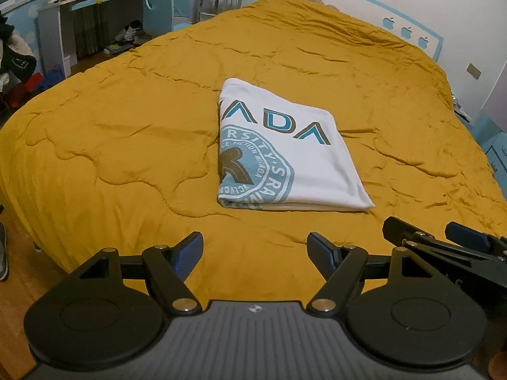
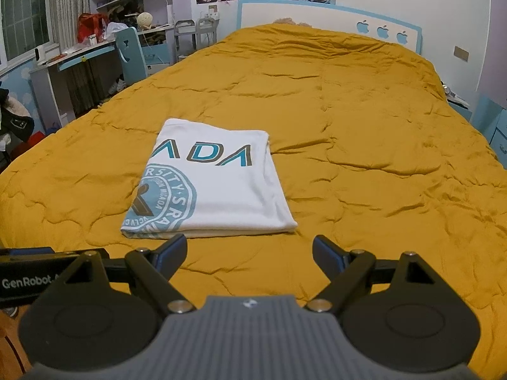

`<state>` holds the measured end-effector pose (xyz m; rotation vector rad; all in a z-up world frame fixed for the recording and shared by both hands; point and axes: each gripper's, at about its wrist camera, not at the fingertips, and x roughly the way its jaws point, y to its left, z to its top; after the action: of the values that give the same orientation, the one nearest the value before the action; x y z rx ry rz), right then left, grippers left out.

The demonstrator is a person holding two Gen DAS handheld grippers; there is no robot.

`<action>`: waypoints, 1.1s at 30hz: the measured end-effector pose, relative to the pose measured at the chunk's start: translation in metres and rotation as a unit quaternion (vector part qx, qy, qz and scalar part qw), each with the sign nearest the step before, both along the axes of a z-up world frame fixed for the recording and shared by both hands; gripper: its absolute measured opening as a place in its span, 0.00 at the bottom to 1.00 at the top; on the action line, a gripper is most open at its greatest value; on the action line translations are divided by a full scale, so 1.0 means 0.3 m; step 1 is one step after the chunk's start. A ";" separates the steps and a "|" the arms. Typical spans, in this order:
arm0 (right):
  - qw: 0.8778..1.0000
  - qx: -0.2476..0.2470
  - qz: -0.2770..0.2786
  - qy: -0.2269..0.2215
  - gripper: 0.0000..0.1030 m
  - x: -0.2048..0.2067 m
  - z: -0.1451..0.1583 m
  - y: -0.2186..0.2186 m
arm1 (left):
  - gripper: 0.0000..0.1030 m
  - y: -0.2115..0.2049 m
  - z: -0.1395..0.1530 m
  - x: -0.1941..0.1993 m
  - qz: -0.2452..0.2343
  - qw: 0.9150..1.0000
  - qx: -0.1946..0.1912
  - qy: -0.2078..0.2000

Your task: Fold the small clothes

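A white T-shirt [image 1: 285, 155] with a blue and brown print lies folded into a neat rectangle on the mustard quilt [image 1: 126, 133]. It also shows in the right wrist view [image 2: 218, 183]. My left gripper [image 1: 255, 250] is open and empty, held back from the shirt's near edge. My right gripper [image 2: 248, 251] is open and empty, just short of the shirt's near right corner. The right gripper also shows at the right of the left wrist view [image 1: 424, 232]. The left gripper's body shows at the left of the right wrist view [image 2: 38, 269].
The quilt [image 2: 364, 158] covers the whole bed. A white and blue headboard [image 2: 332, 19] stands at the far end. A desk with a blue chair [image 2: 130, 53] and clutter stands left of the bed. A blue nightstand [image 2: 491, 117] is at the right. Wooden floor [image 1: 19, 288] shows at the near left.
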<state>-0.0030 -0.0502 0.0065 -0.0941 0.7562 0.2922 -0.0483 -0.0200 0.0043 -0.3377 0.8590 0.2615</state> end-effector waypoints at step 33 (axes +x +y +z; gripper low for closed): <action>1.000 -0.006 -0.014 0.006 0.80 -0.002 -0.012 0.005 | 0.85 -0.024 -0.008 0.000 -0.001 1.000 0.027 0.009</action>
<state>-0.0037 -0.0487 0.0030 -0.0939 0.7717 0.2625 -0.0484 -0.0273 0.0018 -0.2851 0.8678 0.2852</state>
